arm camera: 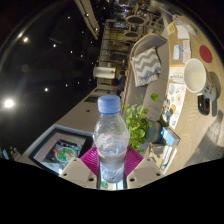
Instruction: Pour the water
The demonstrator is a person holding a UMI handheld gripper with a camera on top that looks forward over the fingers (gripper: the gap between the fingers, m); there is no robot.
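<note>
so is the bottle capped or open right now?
Capped. The water bottle stands between the gripper fingers with its pale blue cap on top, upright. Whether both fingers press it, cannot tell.

- You have one bottle point(111, 140), capped, standing between the fingers.
- You have one gripper point(111, 172) with two fingers.
- One mug point(195, 75) is on the desk point(120, 92).
- One plant point(138, 125) is just beside the bottle.
- One framed picture point(58, 150) lies near the desk's edge.
</note>
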